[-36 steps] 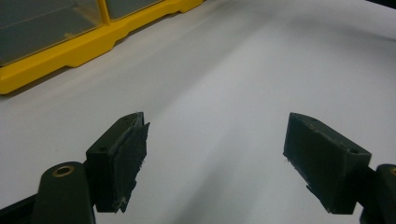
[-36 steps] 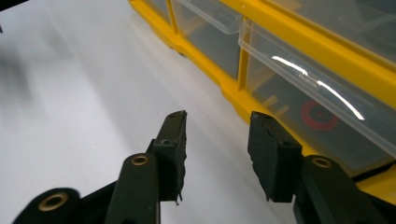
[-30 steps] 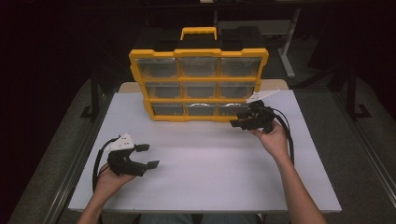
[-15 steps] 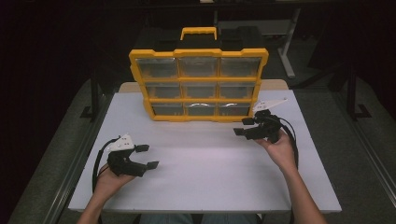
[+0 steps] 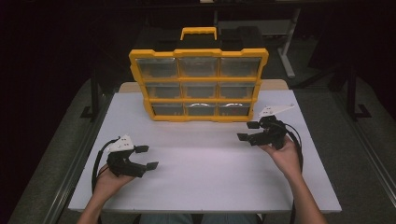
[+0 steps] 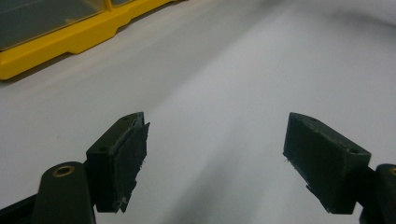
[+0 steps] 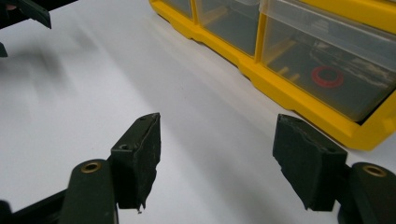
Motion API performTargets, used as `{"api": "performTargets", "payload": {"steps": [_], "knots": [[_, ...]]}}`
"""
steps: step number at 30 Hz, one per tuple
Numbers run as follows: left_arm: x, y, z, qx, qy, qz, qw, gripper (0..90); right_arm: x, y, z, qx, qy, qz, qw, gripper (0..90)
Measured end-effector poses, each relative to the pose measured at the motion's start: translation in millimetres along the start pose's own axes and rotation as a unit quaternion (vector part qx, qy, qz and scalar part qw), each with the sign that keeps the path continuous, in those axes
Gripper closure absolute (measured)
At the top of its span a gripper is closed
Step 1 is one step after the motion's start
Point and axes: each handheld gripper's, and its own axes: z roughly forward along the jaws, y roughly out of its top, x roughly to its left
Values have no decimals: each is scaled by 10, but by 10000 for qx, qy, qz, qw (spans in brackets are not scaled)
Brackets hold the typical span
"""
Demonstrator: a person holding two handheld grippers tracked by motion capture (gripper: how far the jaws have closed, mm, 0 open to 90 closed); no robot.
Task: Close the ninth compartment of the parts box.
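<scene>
My right gripper (image 5: 251, 131) has come away from the organizer (image 5: 200, 84) since a second ago: it was up against the lower right corner of the yellow case, and now it sits nearer to me and further right, just off that corner over the bare table (image 5: 205, 177). Its jaws have just been opening and stand wide apart with nothing between them. My left gripper (image 5: 147, 157) has not moved; it is at the near left of the table, well apart from the organizer, jaws wide and empty too.

My right hand (image 5: 285, 156) cups the gripper from below, jaws pointing left and level. My left hand (image 5: 109, 179) holds its gripper pointing right.

The organizer stands upright at the far middle of the table, handle on top. The right gripper view shows a red ring (image 7: 327, 76) in a clear drawer, which I cannot make out from above.
</scene>
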Motion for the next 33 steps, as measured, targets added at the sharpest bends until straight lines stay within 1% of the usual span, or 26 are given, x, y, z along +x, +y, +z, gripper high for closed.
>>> {"api": "performTargets", "payload": {"steps": [5, 6, 9, 14, 19, 22, 23, 25, 26, 29, 31, 33], "knots": [[-6, -1, 5, 23, -12, 19, 10000, 212, -15, -84, -38, -29, -34, 36, 10000, 289], [-5, -1, 6, 30, -11, 31, 10000, 213, -16, -100, -46, -5, -48, 81, 10000, 282], [-11, -7, 14, 50, -18, 8, 10000, 212, -23, -134, -68, -29, -65, 69, 10000, 276], [-11, -12, 20, 86, -6, 41, 10000, 213, -32, -196, -108, -94, -136, 72, 9998, 252], [-11, -15, 24, 90, -12, 46, 9999, 212, -32, -255, -142, -54, -174, 119, 9998, 237], [-13, -15, 23, 84, -13, 45, 10000, 213, -26, -286, -165, -117, -185, 105, 9997, 235], [-11, -15, 24, 80, -14, 47, 10000, 212, -18, -296, -176, -91, -178, 156, 9997, 233], [-8, -17, 26, 97, -20, 56, 9999, 213, -12, -326, -186, -87, -195, 183, 9996, 232], [-11, -20, 29, 103, -29, 33, 9999, 213, -17, -345, -187, -98, -202, 150, 9996, 231], [-8, -23, 34, 105, -27, 46, 9999, 213, -16, -391, -197, -47, -218, 213, 9995, 223], [-6, -24, 34, 96, -32, 43, 9999, 213, -19, -426, -210, -63, -240, 191, 9995, 223], [-4, -27, 35, 107, -29, 23, 9999, 213, -19, -458, -222, -60, -258, 224, 9994, 215]]}}
